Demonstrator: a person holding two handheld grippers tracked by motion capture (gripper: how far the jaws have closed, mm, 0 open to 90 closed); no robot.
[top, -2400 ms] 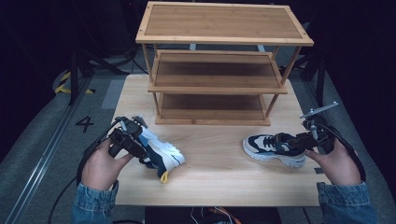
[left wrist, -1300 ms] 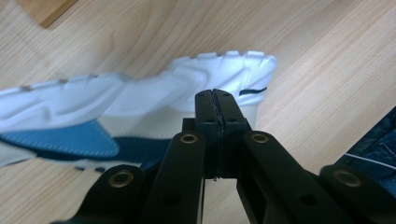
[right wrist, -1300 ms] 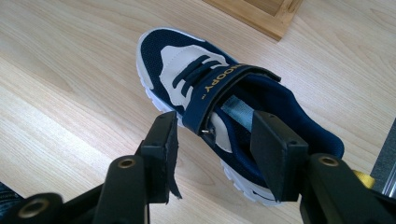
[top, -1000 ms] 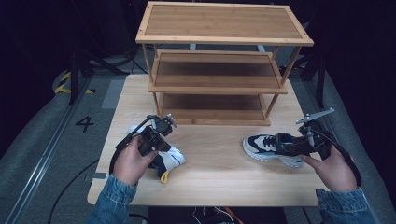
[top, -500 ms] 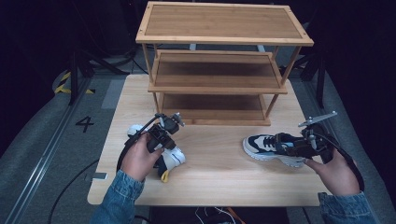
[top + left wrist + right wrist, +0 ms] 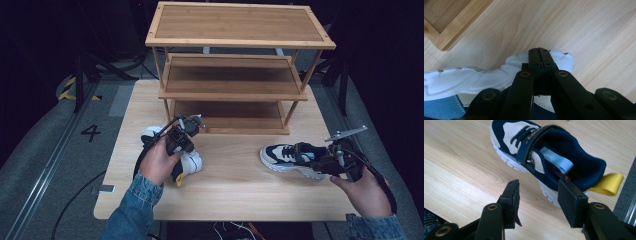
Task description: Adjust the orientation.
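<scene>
A: Where is the left claw (image 6: 189, 131)?

B: It's squeezed tight on the white and blue shoe (image 6: 192, 161) near the low wooden shoe rack (image 6: 235, 37). That shoe points along the table's front, close to the bottom shelf.

A: And the right claw (image 6: 325, 162)?

B: It's open and holds nothing. The navy and white shoe with a yellow heel loop (image 6: 544, 152) lies just ahead, heel end nearest, toe pointing away to the left.

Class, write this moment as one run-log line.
left gripper: shut on white-soled blue sneaker | right gripper: open beside navy-and-white strap sneaker | wooden three-tier rack: bare
</scene>
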